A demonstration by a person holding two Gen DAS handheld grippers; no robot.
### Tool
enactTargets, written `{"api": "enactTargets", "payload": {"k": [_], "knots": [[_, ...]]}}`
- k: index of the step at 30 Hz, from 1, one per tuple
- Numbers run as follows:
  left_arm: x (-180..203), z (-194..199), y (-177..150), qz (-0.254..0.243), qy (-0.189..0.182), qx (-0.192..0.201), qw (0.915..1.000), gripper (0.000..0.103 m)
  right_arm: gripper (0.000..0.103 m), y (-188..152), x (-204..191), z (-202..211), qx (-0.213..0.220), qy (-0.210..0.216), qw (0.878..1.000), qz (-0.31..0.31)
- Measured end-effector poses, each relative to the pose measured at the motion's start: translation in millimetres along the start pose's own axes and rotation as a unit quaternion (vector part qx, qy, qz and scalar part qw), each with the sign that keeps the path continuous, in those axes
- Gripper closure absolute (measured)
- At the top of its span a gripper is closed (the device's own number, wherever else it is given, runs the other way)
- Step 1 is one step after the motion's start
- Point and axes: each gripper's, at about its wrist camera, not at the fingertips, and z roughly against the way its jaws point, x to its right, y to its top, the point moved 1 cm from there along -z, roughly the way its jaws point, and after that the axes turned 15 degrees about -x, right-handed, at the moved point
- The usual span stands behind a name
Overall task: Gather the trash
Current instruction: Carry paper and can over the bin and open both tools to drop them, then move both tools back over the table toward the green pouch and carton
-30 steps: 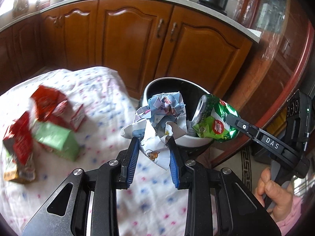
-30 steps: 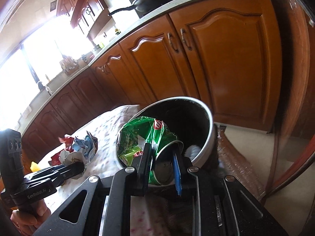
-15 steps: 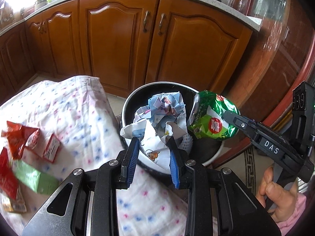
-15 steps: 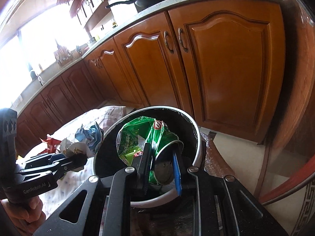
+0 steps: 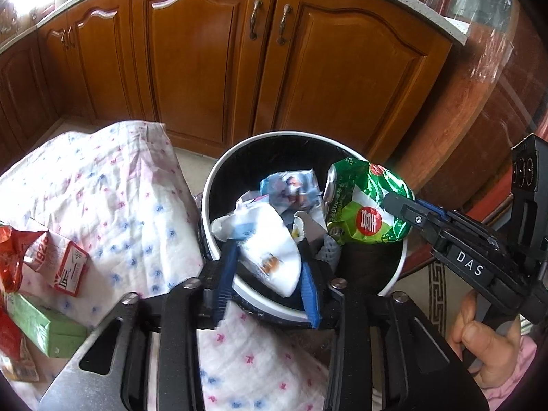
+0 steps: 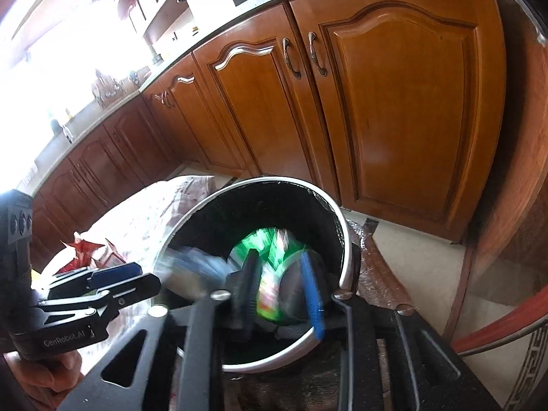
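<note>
Both tongs hang over the white-rimmed trash bin [image 5: 219, 185], their jaws opening. The left tongs [image 5: 269, 279] have the crumpled white wrapper [image 5: 270, 243] loose between the blue pads, above the bin's mouth. The right tongs [image 6: 284, 287] frame the blurred green snack bag [image 6: 270, 257], apparently slipping down into the bin; more wrappers [image 5: 51, 267] lie on the cloth-covered surface [image 5: 120, 198] at left.

You have one bin [image 5: 219, 178] and two wrappers over it: one white [image 5: 274, 257], one green [image 5: 366, 202]. On the left lie two cartons: one red-and-white [image 5: 61, 263], one green [image 5: 44, 325].
</note>
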Motion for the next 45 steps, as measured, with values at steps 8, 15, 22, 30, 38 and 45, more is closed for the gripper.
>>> {"api": "enactTargets", "payload": {"k": [8, 15, 22, 30, 38, 45], "knots": [[-4, 11, -11, 0.02, -0.006, 0.016, 0.9997, 0.05, 0.038, -16, -2, 15, 0.016, 0.034, 0.999, -0.021], [-23, 30, -50, 0.063, -0.012, 0.042, 0.9971, 0.043, 0.016, -40, -27, 27, 0.023, 0.066, 0.997, -0.012], [-52, 47, -100, 0.099, -0.006, 0.05, 0.9938, 0.042, 0.016, -66, -58, 25, 0.008, 0.091, 0.996, 0.003], [-93, 60, -149, 0.147, 0.005, 0.053, 0.9877, 0.041, 0.015, -87, -95, 9, -0.021, 0.111, 0.993, 0.023], [-132, 74, -186, 0.197, 0.011, 0.062, 0.9784, 0.041, 0.015, -102, -128, -4, -0.045, 0.123, 0.99, 0.053], [-162, 84, -206, 0.23, 0.017, 0.069, 0.9705, 0.041, 0.016, -102, -154, -13, -0.056, 0.133, 0.987, 0.076]]}}
